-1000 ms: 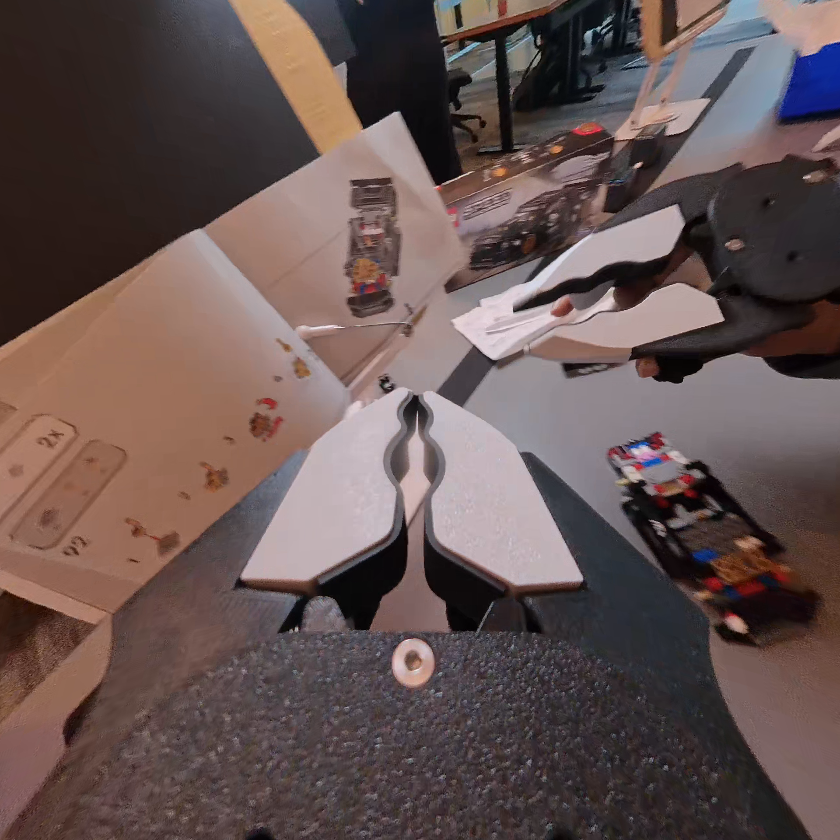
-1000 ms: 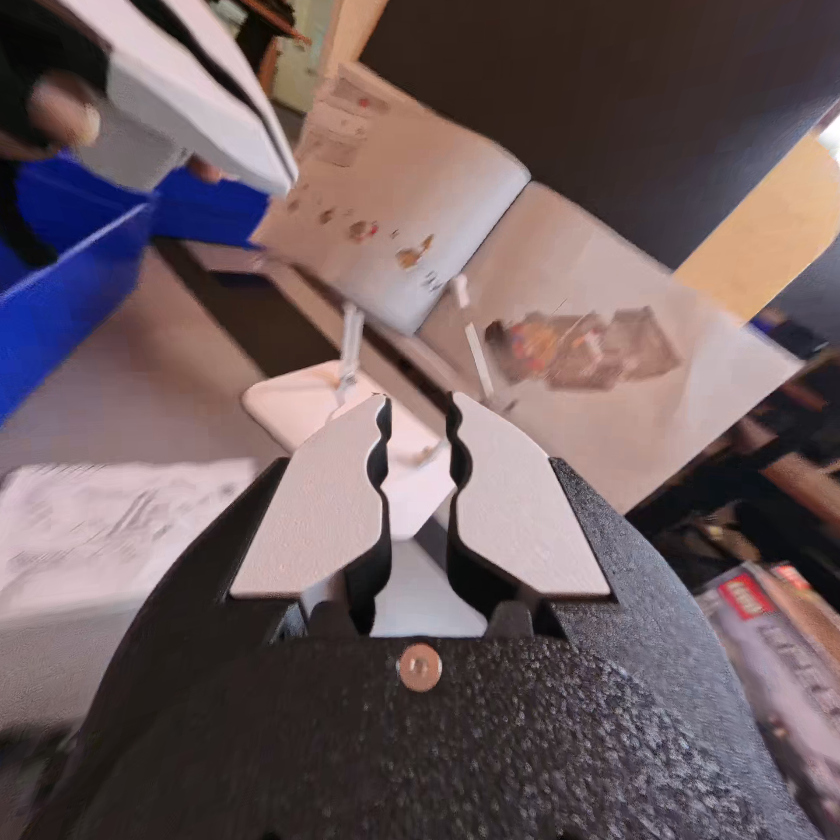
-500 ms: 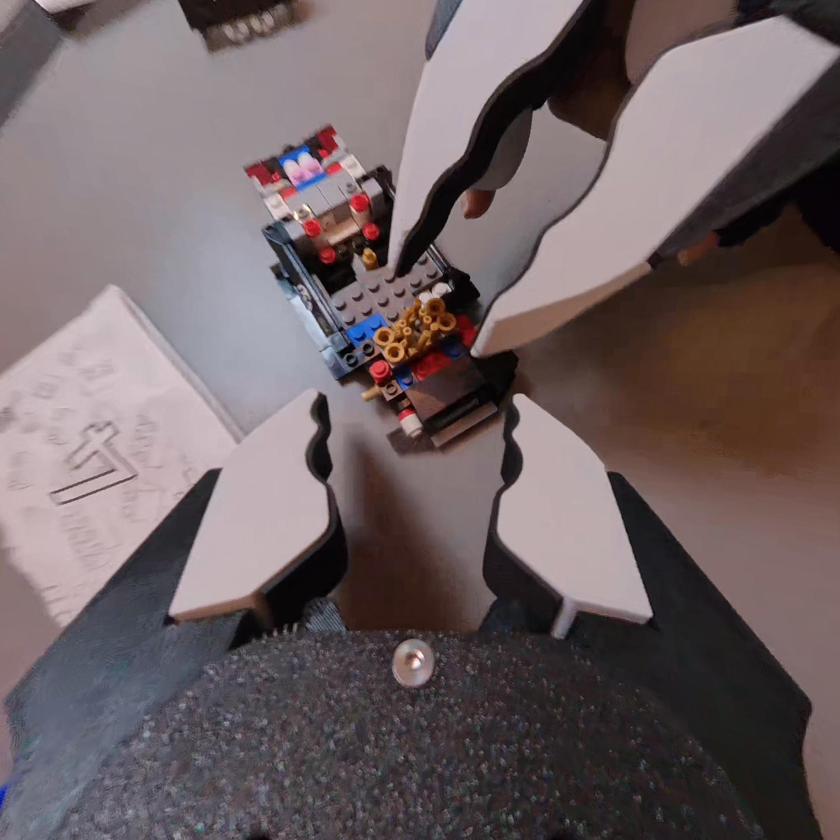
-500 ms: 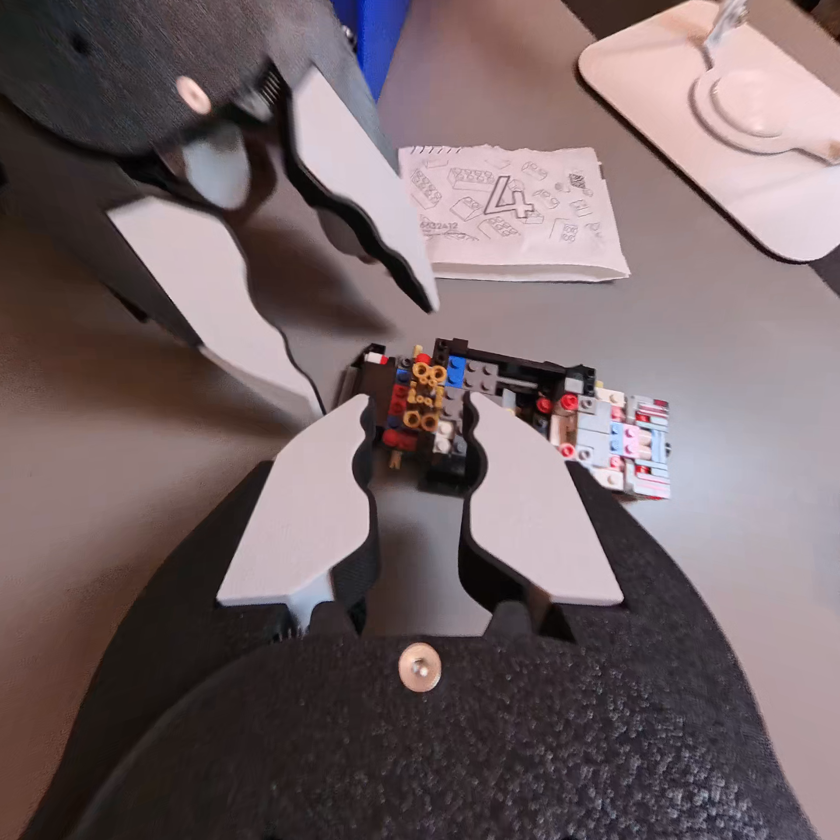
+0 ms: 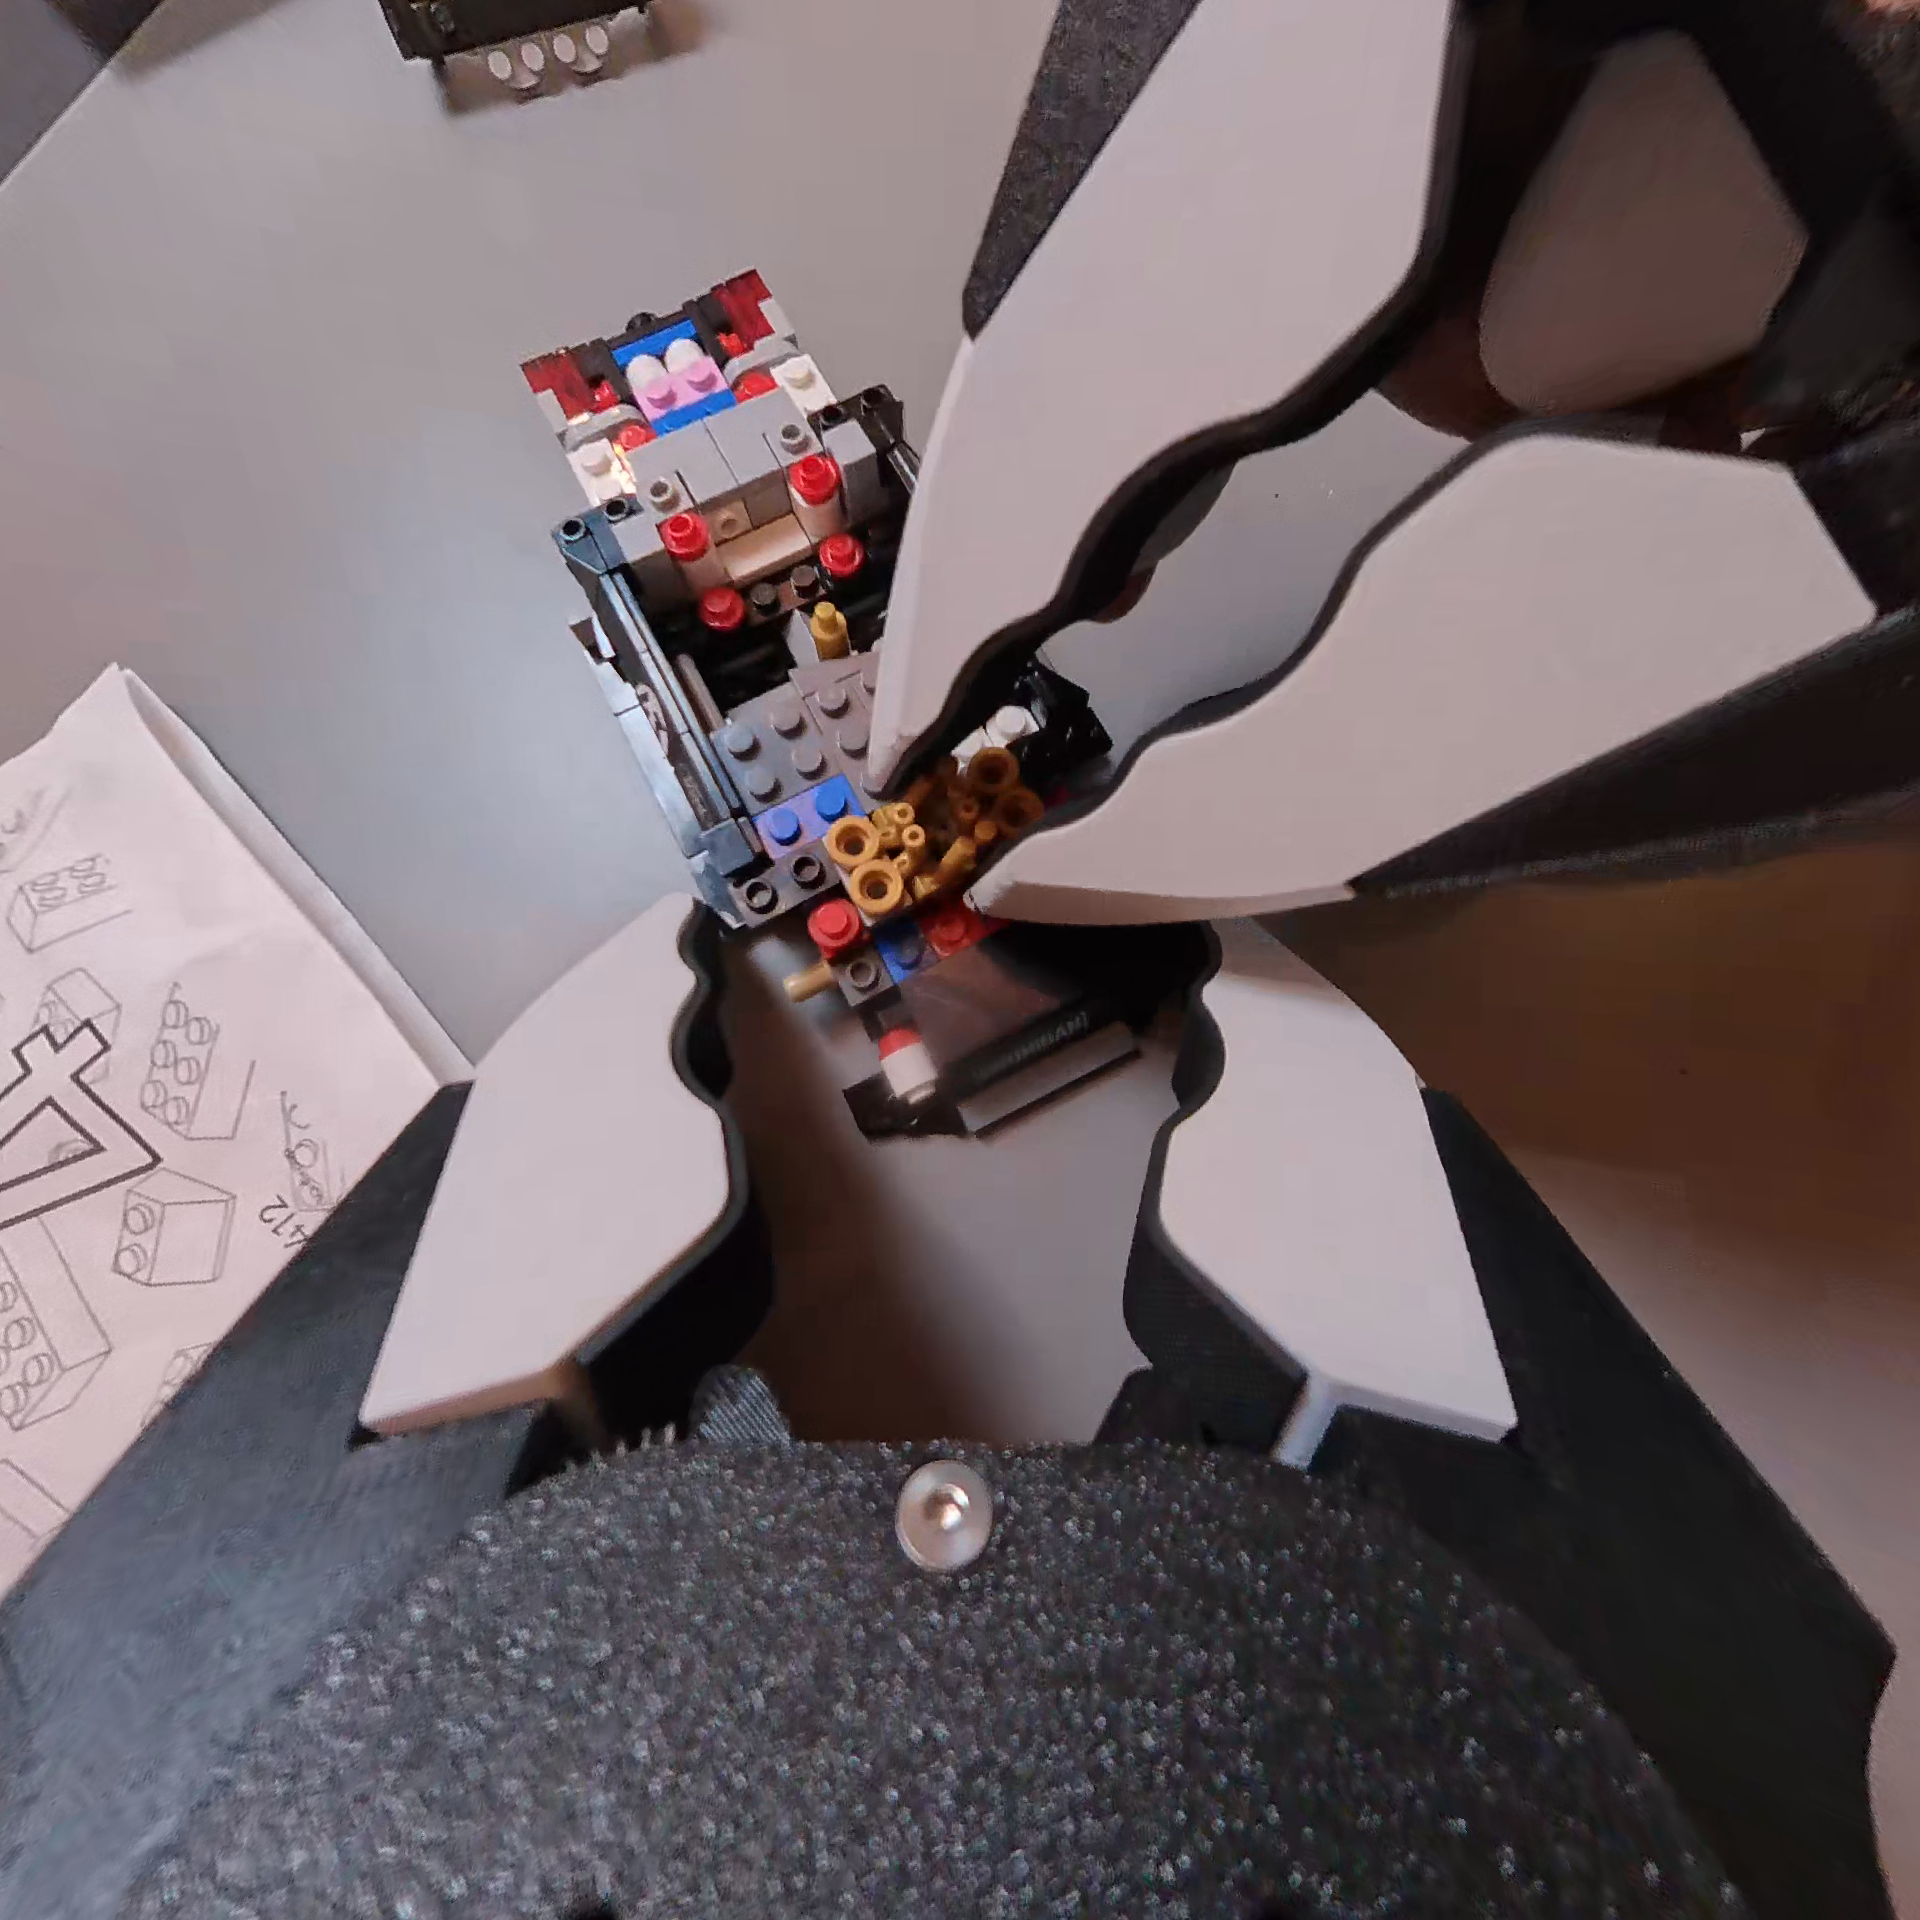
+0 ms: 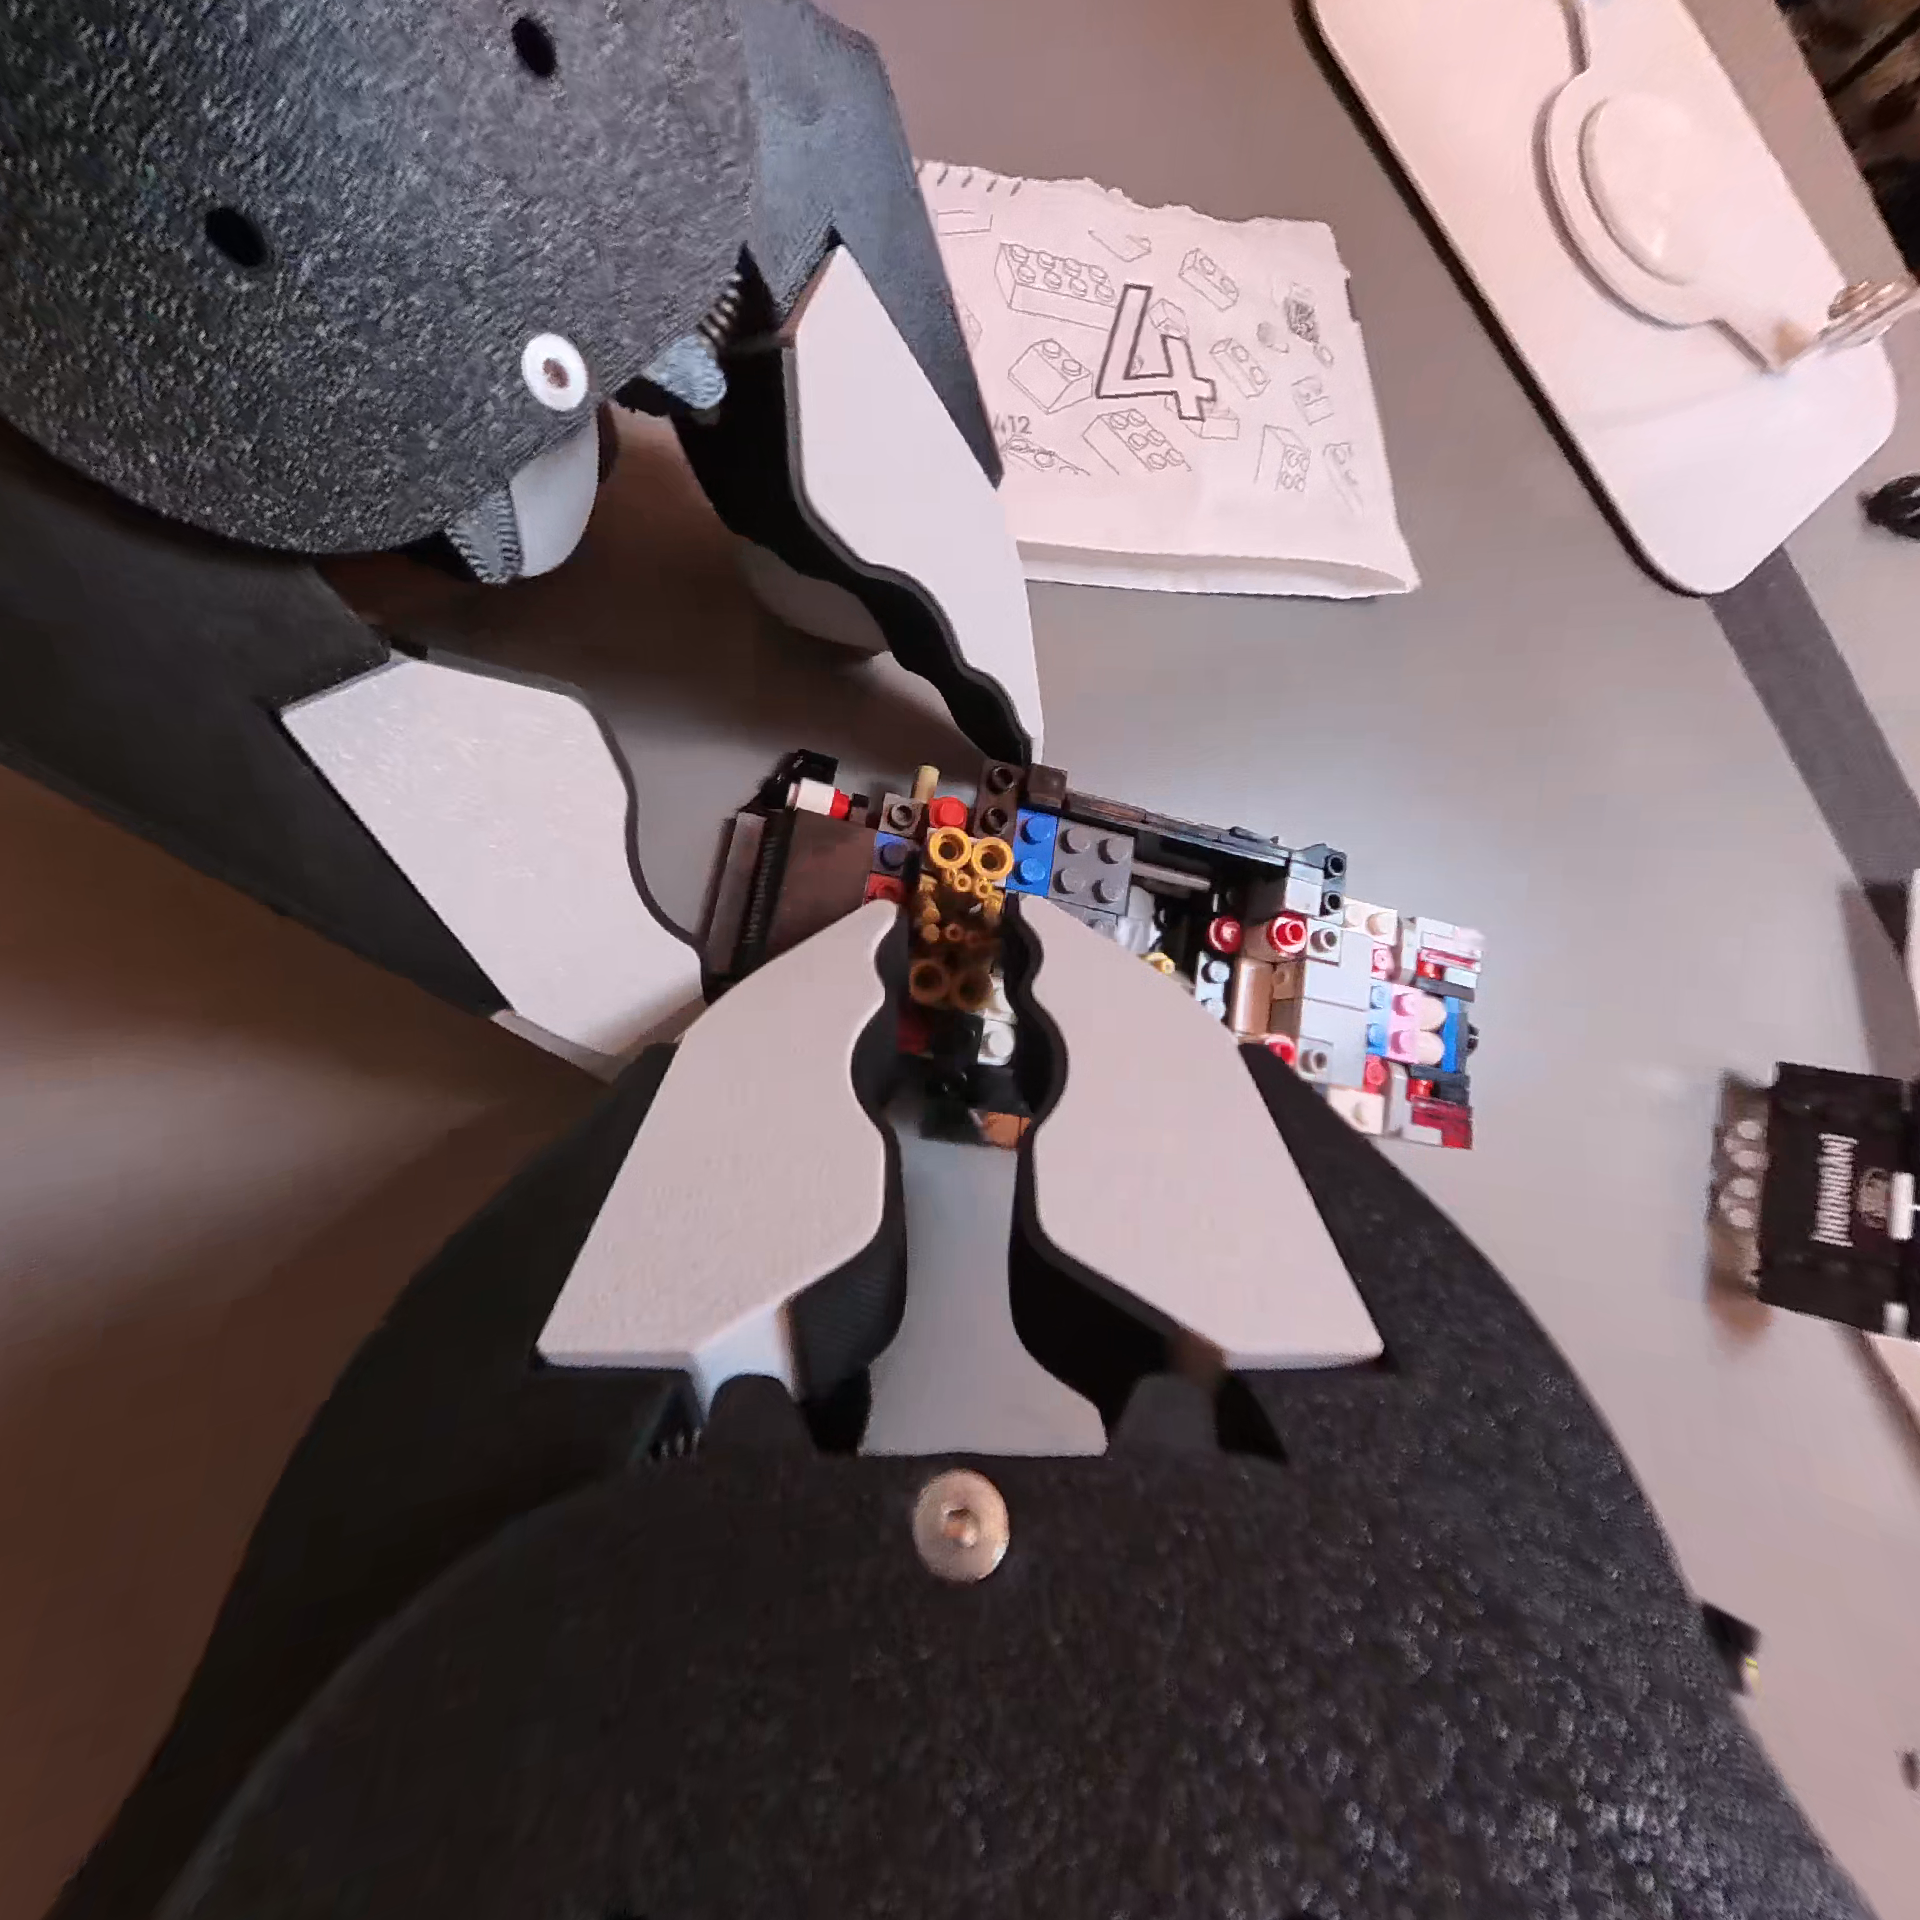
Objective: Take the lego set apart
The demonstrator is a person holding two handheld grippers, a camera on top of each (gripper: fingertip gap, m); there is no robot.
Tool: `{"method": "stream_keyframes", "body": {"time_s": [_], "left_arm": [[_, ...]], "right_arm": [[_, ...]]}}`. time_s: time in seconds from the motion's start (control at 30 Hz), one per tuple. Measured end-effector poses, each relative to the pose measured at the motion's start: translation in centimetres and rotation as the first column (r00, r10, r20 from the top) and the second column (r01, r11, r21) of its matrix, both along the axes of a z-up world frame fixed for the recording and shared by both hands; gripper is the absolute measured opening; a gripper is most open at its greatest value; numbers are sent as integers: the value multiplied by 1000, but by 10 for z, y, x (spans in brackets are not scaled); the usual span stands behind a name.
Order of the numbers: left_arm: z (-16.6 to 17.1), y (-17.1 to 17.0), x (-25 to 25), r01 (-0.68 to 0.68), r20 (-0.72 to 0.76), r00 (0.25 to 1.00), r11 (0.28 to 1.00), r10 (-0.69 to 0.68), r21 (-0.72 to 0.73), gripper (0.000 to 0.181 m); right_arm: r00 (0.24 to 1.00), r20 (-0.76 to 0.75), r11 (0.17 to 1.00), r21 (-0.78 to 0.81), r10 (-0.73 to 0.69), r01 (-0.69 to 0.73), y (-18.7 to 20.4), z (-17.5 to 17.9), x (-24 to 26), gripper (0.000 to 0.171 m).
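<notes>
A partly built lego car [image 5: 748, 665] of grey, black, red and blue bricks, with a cluster of small gold round pieces [image 5: 925, 821] near one end, lies flat on the matte grey surface [image 5: 312, 416]. The left gripper [image 5: 951, 961], black-bodied with pale grey wavy-edged fingers, is spread wide with nothing between its fingers; in the left wrist view its tips sit on either side of the black end of the car, one tip just beside the corner bricks. In the right wrist view the same gripper [image 6: 862, 873] comes in from the upper left, one fingertip at the far edge of the car.

The right gripper [image 6: 956, 920], of the same build, reaches over the car from the opposite side with its fingers drawn in to a narrow gap — the gold cluster [image 6: 961, 904] lies between the tips. Whether the fingers actually press on the pieces cannot be told. The left wrist view shows this gripper [image 5: 935, 821] from the front, its two tips flanking the gold pieces.

A white paper bag printed with line drawings of bricks [image 6: 1174, 384] lies flat on the surface near the car, and a white rounded stand base [image 6: 1621, 260] rests farther off. A small black printed lego piece [image 6: 1839, 1195] lies apart from the car — beyond its pink and blue end.
</notes>
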State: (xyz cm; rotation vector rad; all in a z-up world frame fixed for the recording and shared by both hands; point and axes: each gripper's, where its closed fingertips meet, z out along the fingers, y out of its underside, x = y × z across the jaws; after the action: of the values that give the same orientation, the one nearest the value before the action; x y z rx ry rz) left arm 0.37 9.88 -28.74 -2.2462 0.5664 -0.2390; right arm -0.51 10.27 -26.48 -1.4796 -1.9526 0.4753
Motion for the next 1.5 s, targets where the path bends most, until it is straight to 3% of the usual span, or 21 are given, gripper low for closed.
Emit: {"method": "stream_keyframes", "body": {"time_s": [0.1, 0.4, 0.6, 0.8, 0.93, 1.2, 1.33, 1.5], "left_arm": [[0, 0, 0, -6, 0, 1000, 1000, 6, -2, 84], [3, 1, 3, -19, 47, 999, 1000, 19, -7, 82], [5, 2, 3, -29, 61, 998, 1000, 29, 8, 76], [4, 1, 4, -26, 51, 998, 1000, 25, 11, 75], [3, 1, 5, -21, 33, 999, 1000, 20, 8, 73], [5, -2, 8, -8, 78, 997, 1000, 8, -1, 72], [7, -4, 9, 0, 104, 995, 1000, 1, -4, 72], [9, -6, 9, 8, 141, 990, 1000, -7, -6, 72]], "right_arm": [[1000, -3, 997, -71, -7, 6, -1, 1, 0, 15], [998, -66, 997, -79, 1, -6, -9, 2, 0, 14], [993, -99, 972, -231, -58, 34, -6, 4, -1, 14], [990, -122, 960, -277, -68, 32, -9, 5, 1, 13], [969, -227, 939, -343, -93, 10, -10, 31, -6, 12], [962, -240, 906, -423, -132, 19, -9, 37, -1, 13], [949, -267, 837, -547, -170, -4, -13, 45, 1, 13], [922, -283, 590, -804, -263, -78, -18, 59, 3, 13]]}}
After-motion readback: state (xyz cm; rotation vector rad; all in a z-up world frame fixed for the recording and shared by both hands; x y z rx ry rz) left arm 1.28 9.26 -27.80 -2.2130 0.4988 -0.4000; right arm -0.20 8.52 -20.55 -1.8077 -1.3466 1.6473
